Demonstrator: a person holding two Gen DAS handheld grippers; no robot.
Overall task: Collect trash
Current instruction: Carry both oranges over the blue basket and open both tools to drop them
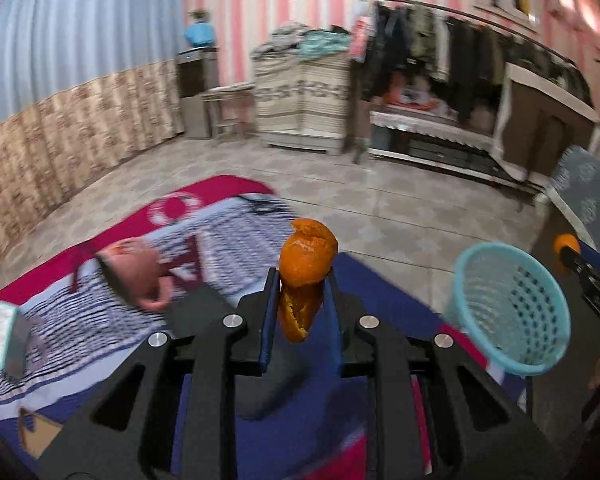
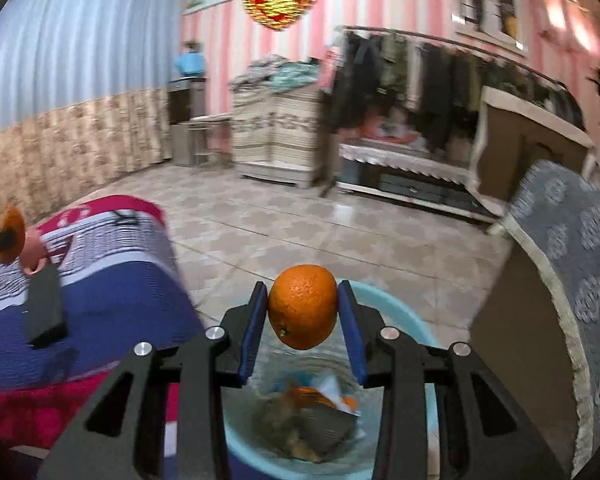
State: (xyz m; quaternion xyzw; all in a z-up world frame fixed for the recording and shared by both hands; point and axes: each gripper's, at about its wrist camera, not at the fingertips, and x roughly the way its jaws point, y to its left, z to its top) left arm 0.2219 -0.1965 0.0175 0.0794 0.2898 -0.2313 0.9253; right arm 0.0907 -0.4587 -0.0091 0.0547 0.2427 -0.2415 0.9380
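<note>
Gripping a torn orange peel [image 1: 302, 280], the left gripper [image 1: 302, 300] hovers above the striped cloth [image 1: 100, 340]; the right gripper [image 2: 303, 312] clamps an orange [image 2: 302, 306] over the blue basket [image 2: 404, 312] at the cloth's right edge.

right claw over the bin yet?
Yes: in the right wrist view the right claw holds an orange piece directly above the blue basket, which already holds scraps.
</note>
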